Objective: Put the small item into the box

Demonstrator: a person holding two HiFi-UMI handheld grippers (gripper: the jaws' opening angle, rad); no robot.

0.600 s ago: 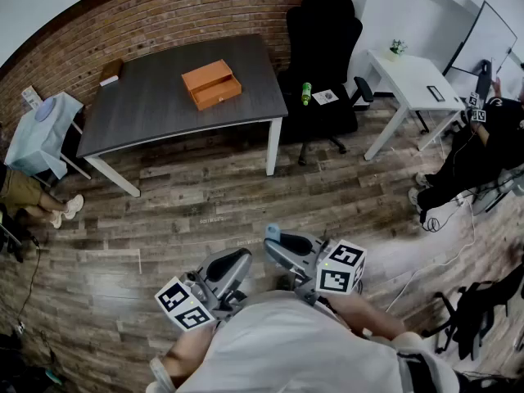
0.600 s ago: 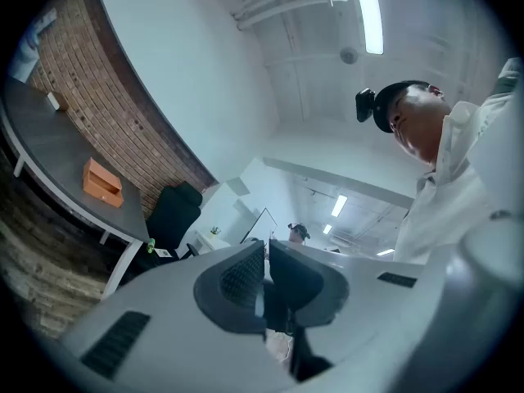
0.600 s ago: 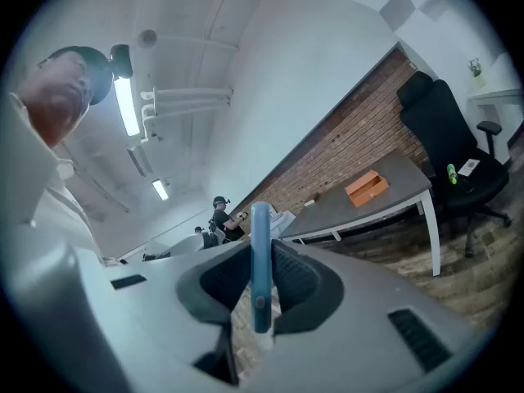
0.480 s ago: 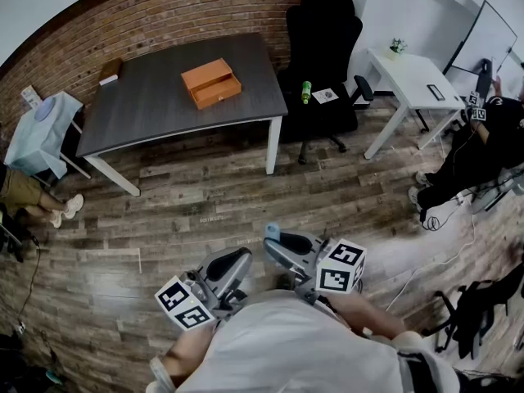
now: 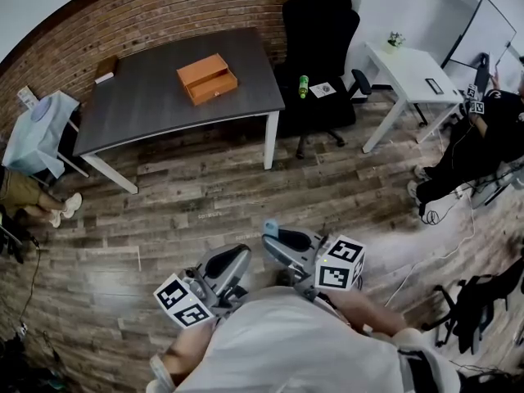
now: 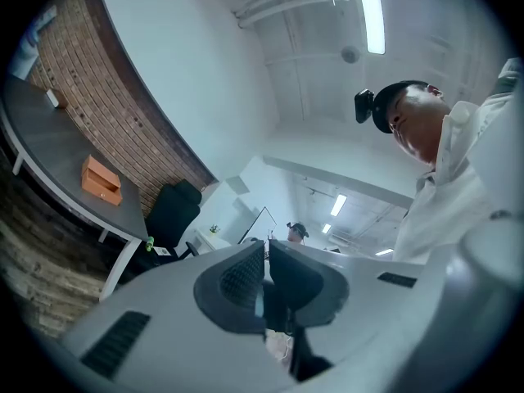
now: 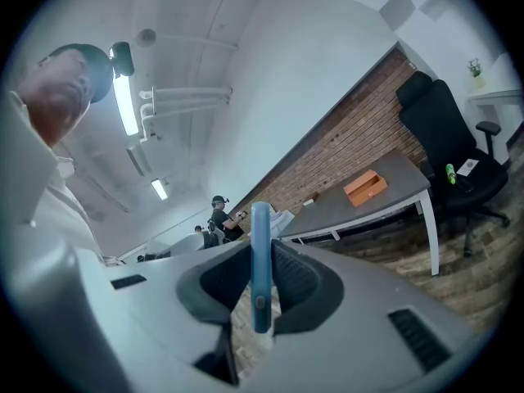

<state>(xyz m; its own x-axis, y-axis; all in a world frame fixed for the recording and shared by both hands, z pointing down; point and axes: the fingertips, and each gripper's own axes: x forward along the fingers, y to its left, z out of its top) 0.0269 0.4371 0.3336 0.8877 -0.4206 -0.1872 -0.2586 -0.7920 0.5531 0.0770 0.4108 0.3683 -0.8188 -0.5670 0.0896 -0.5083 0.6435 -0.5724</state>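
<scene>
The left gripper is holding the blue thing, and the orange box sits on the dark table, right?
No, the right gripper holds the blue item, as the right gripper view shows. The orange box does sit on the dark table.

the small item [image 7: 260, 223] is a thin, flat blue piece, standing on edge and clamped between the pads of the right tool [image 7: 260, 259], with its top poking above them. the box [image 5: 206, 78] is orange and low, resting on the dark desk [image 5: 147, 109], well apart from the item.
</scene>
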